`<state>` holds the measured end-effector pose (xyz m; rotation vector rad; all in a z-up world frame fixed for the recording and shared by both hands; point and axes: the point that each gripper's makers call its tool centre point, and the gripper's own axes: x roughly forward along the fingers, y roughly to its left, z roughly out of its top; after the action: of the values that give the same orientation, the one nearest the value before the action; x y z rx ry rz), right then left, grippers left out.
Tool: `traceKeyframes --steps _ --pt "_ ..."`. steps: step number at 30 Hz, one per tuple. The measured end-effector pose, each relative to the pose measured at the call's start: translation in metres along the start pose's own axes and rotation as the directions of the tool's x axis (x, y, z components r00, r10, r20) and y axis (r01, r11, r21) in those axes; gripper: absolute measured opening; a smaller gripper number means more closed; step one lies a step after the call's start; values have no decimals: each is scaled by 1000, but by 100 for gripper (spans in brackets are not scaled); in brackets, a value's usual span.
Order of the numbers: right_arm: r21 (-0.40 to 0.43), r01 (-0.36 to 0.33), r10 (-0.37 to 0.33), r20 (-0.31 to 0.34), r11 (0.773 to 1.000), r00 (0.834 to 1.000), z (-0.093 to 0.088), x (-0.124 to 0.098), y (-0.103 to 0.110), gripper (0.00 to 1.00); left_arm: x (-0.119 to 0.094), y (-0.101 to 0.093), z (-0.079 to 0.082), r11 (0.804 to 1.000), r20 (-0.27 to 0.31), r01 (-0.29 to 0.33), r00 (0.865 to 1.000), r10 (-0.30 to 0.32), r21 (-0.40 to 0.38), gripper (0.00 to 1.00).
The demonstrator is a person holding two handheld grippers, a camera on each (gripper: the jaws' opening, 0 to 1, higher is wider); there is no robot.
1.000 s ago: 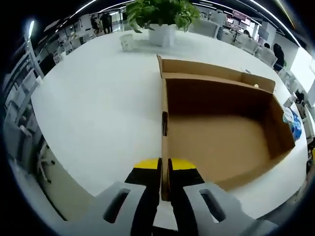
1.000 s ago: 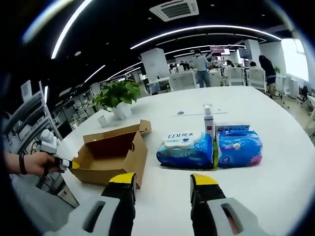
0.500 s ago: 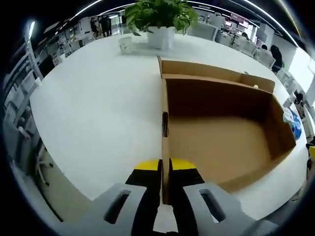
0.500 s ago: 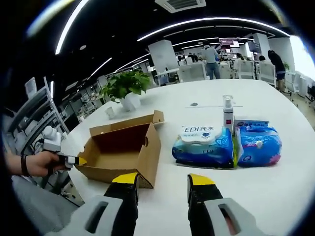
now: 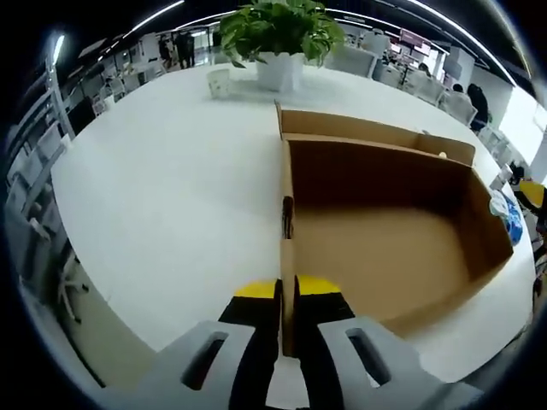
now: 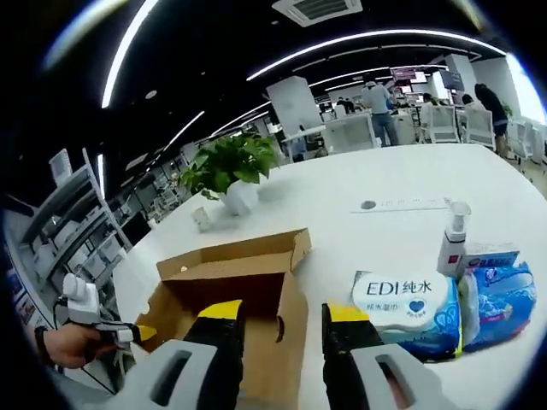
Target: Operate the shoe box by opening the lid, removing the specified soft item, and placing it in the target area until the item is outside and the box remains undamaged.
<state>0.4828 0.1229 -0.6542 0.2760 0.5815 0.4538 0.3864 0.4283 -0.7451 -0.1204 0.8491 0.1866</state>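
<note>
Risk, box wall: the left claw (image 5: 286,295) is clamped on the near end wall of the shoe box (image 5: 385,231); a pull or twist there could crease or tear the cardboard.
Risk, box shift: the box is light and could slide on the white worktop (image 5: 171,188) if the right claw pushes its rim.
Left claw pose: jaws closed on the wall's edge, pointing toward 12 o'clock along the box, held low by a hand (image 6: 73,342).
Right claw (image 6: 278,312) pose: jaws parted, nothing between them, hovering over the box's near corner.
Box state: lid flap folded back, interior looks bare.
Soft item: wipes pack (image 6: 406,307) lies on the worktop at 3 o'clock of the box, outside it.
</note>
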Motion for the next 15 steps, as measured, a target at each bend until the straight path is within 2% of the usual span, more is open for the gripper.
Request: traceKeyframes --steps 3,9,15 --pt "-6 1 -1 -6 1000 1000 10 14 0 33 0 0 0 1000 1 1 1000 -1 4 4" --pt "57 16 -16 -1 998 1000 29 39 -11 33 0 0 0 1000 1 -2 1000 2 12 4" --pt "84 35 -34 -23 996 999 37 62 -27 34 0 0 -1 1000 0 -2 1000 2 11 4"
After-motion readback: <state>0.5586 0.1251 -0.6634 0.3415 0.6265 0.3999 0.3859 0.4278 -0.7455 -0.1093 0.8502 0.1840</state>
